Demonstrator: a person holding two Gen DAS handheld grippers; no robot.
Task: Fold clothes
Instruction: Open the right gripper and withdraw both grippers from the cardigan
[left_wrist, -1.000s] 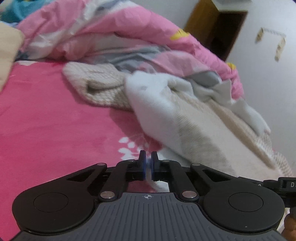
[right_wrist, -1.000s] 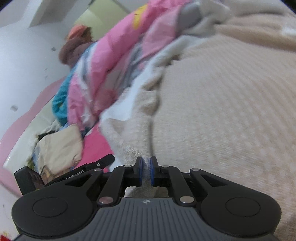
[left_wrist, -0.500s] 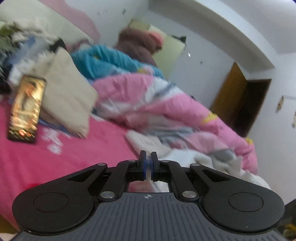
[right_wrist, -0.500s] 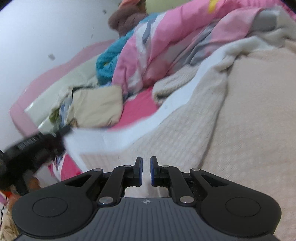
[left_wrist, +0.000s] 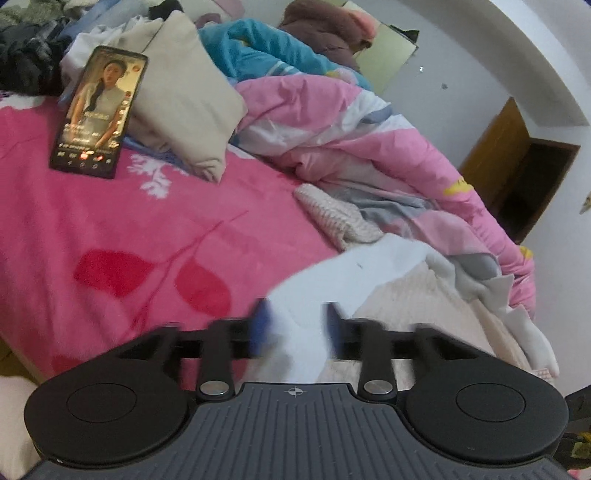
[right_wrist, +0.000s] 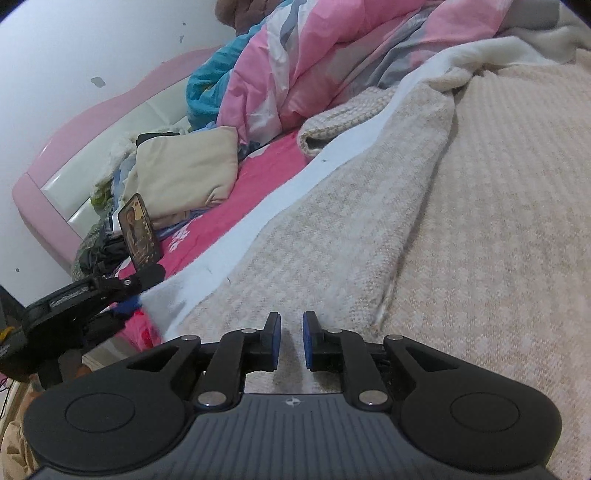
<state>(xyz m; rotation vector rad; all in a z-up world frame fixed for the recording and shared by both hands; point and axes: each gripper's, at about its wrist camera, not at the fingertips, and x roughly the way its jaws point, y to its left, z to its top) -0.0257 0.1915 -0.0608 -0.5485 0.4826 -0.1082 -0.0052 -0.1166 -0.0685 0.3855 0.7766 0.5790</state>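
Observation:
A beige knit garment (right_wrist: 480, 221) with a white fleece lining (right_wrist: 277, 195) lies spread over the pink bed sheet (left_wrist: 110, 221). One ribbed cuff (left_wrist: 332, 214) points toward the quilt. My left gripper (left_wrist: 295, 326) hovers at the garment's white edge (left_wrist: 332, 280). Its jaws are opening and blurred, and the white cloth shows between them without being pressed. Seen from the right wrist, the left gripper (right_wrist: 144, 277) sits at the lining's near corner. My right gripper (right_wrist: 291, 339) is low over the beige knit. Its jaws are opening, with a narrow gap that holds nothing.
A lit phone (left_wrist: 98, 110) leans on a beige pillow (left_wrist: 184, 103) at the head of the bed. A bunched pink quilt (left_wrist: 351, 140) borders the garment's far side. Dark clothes (left_wrist: 26, 59) are piled by the pink headboard (right_wrist: 92, 147). A brown doorway (left_wrist: 517, 166) stands beyond.
The left gripper swung left with its jaws shut, then parted them over the white edge. The right gripper let go of the knit fold and its gap has widened slightly.

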